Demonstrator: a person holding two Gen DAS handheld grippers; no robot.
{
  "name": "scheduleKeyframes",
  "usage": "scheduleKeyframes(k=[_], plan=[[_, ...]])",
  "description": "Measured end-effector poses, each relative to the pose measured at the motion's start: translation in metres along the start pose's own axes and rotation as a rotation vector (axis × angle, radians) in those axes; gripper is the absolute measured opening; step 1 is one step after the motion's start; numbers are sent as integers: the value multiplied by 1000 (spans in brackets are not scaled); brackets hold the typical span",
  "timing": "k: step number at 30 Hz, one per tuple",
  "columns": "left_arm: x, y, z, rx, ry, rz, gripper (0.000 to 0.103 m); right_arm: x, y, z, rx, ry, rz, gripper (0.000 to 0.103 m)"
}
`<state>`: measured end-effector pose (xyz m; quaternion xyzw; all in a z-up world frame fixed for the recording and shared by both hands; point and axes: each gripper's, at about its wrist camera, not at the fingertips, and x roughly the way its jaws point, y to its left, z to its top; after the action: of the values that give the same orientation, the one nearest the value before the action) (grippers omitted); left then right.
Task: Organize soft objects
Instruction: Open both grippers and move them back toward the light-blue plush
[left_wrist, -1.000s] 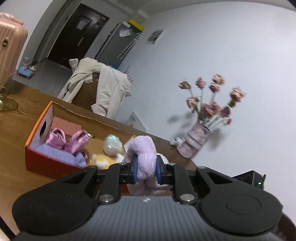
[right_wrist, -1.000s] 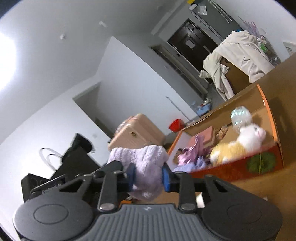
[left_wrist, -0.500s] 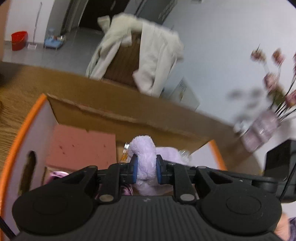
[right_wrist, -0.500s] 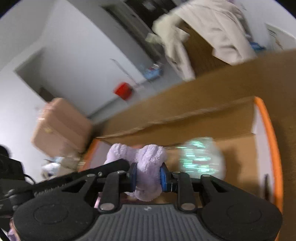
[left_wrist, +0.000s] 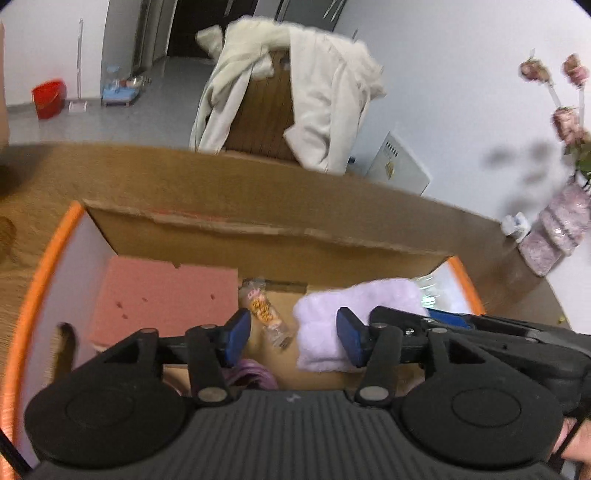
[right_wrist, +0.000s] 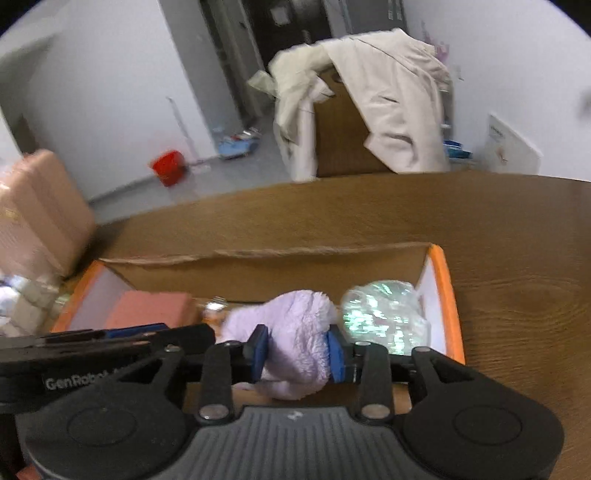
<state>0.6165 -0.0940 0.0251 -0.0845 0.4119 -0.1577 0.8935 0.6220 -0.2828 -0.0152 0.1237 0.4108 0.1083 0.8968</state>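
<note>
Wooden table (right_wrist: 517, 236); fluffy lilac plush (right_wrist: 295, 336), seemingly pinched by right gripper (right_wrist: 297, 350).

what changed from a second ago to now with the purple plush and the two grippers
Both grippers carried the fluffy lilac plush toy from beside the orange-rimmed cardboard box to over its inside. The left gripper has just opened and let go, its pads clear of the plush. The right gripper has been opening too, but its pads still touch the plush. The pink foam block and iridescent ball stayed put.
</note>
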Motion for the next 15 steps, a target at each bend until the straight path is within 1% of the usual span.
scheduleKeyframes(k=[2,5,7,9,10,13,15], plan=[[-28,-5,3,30,-31,-14,58,-22,1,1,4,-34,16,38],[-79,-15,1,97,-99,-18,61,-69,5,9,-1,-106,43,38],[-110,-23,-2,135,-137,-17,66,-104,8,10,-8,-145,54,38],[-149,-29,-10,179,-186,-14,69,-142,14,7,-44,-183,49,40],[-165,-31,-14,192,-204,-11,72,-160,18,3,-67,-201,43,43],[-211,-37,-33,239,-256,-6,77,-209,24,-13,-120,-241,33,52],[-239,-42,-49,282,-290,11,80,-235,28,-24,-142,-252,50,54]])
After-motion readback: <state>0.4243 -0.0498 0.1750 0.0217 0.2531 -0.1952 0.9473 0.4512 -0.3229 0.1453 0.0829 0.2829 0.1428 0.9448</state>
